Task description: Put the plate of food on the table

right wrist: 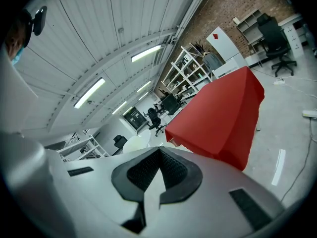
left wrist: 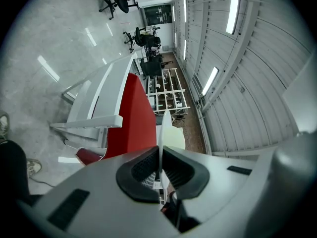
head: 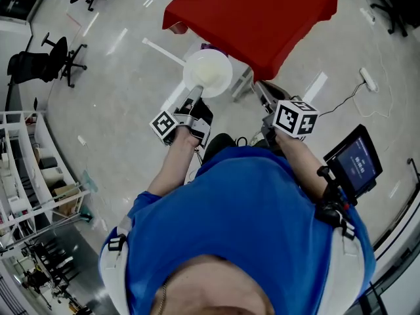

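A round white plate (head: 207, 73) with a pale cream middle hangs over the floor, just short of the red-clothed table (head: 256, 15). My left gripper (head: 197, 92) is shut on its near rim. In the left gripper view the plate (left wrist: 162, 128) stands edge-on between the black pads (left wrist: 143, 167), with the red table (left wrist: 131, 118) behind it. My right gripper (head: 262, 94) is beside the plate, by the table's near corner, holding nothing. In the right gripper view its pads (right wrist: 143, 170) meet, with the plate (right wrist: 134, 144) to the left and the table (right wrist: 223, 113) ahead.
White table legs (head: 244, 84) and a white bar (head: 164, 51) stand under the table's near side. Office chairs (head: 56, 61) and white shelves (head: 26, 169) are at the left. A power strip (head: 369, 79) with a cable lies on the floor at the right. A screen (head: 357, 159) is strapped to the person's right arm.
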Available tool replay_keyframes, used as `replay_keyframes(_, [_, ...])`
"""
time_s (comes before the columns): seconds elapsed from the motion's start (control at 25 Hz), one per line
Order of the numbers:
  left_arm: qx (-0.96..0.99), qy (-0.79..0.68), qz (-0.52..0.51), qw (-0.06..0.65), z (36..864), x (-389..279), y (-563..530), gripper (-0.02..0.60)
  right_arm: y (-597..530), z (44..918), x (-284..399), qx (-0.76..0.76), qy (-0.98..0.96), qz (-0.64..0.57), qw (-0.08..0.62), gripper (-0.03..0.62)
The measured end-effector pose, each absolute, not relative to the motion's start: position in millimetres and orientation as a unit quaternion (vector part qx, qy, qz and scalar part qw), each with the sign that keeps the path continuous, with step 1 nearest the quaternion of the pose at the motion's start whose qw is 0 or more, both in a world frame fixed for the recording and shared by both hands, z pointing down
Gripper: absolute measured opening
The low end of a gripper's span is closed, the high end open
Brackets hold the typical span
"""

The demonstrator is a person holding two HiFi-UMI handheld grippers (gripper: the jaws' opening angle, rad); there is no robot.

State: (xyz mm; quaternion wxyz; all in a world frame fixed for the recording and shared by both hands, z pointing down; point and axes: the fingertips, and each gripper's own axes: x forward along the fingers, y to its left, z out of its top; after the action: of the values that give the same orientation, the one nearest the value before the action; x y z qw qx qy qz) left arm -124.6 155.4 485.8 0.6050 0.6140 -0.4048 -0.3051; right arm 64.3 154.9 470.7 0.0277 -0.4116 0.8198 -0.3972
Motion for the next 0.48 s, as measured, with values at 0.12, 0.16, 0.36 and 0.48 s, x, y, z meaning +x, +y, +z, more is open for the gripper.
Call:
replay_keyframes(0.12, [0.615,-0.407,-0.299,0.606,488,-109,149,0.021,151,474,82,-0.417,0.816,-0.399,0.031,0.002])
replay_keyframes(0.16, [0.617,-0.405,-0.299,0.605,487,-104,147,0.021,150,475,87,-0.418,0.815,-0.399,0.032,0.002])
replay_keyframes(0.36, [0.621,-0.403,-0.293,0.606,484,-91,127,0.021,136,476,100,-0.423,0.811,-0.402,0.038,0.002])
replay_keyframes(0.48, [0.623,-0.4,-0.291,0.606,483,-87,110,0.021,125,475,105,-0.427,0.811,-0.399,0.037,0.002])
